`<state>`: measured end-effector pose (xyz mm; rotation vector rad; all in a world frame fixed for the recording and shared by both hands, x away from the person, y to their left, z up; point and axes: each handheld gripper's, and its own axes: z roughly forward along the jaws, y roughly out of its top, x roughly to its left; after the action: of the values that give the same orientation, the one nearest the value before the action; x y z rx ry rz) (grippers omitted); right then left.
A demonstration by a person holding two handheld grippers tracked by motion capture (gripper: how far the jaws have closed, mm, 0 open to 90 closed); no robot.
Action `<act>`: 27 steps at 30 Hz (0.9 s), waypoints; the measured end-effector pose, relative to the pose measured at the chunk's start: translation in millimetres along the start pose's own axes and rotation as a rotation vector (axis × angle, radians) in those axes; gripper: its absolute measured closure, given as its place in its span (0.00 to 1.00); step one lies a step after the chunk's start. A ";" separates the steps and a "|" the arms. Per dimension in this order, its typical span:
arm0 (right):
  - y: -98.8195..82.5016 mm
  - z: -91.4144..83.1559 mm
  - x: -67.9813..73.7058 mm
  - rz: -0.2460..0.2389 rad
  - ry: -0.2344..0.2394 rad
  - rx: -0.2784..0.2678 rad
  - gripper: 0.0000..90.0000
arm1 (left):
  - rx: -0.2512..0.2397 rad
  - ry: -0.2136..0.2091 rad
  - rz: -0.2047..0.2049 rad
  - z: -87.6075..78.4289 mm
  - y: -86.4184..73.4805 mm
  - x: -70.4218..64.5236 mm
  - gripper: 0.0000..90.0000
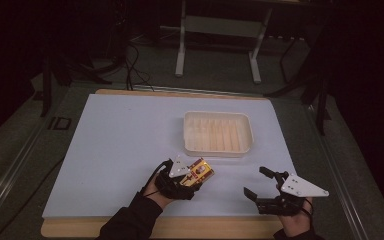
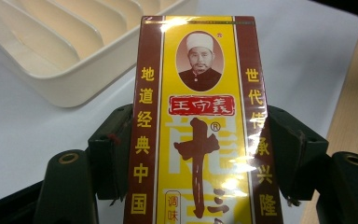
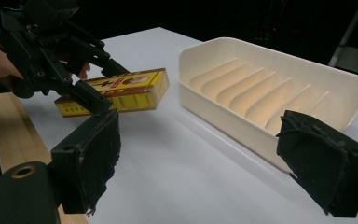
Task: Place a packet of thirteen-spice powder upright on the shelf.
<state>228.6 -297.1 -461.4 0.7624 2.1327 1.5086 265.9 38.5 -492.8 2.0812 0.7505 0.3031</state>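
I am holding the spice box [image 1: 200, 172] clamped in my left gripper [image 1: 192, 179], lifted; the ridged tray [image 1: 218, 148] is awaiting it, my right gripper [image 1: 260, 183] gaping empty.

On the box [image 2: 200, 130] you hold, the left gripper view reads a red panel at centre with 王守義 and an ® mark just below it at 4 o'clock. A big brown 十 sits under that. The band at 9 o'clock reads 地道经典中国. The band at 3 o'clock reads 世代传承兴隆. A small frame at 6 o'clock says 调味.
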 end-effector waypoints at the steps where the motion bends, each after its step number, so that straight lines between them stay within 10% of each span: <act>1: 0.2 0.0 0.0 0.002 0.001 -0.001 0.15 | -0.015 -0.015 -0.004 -0.8 -0.9 0.6 0.37; 12: 16.4 -3.7 12.3 -0.004 -0.113 -0.006 0.15 | -0.148 -0.054 -0.045 -8.1 -2.0 -1.8 0.37; 27: 42.1 -5.6 13.2 0.117 -0.093 -0.027 0.15 | -0.321 -0.103 -0.002 -13.7 -3.6 -6.2 0.37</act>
<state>223.2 -281.6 -420.1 0.9432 2.0267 1.5255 253.2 45.3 -487.3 1.7783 0.5990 0.2923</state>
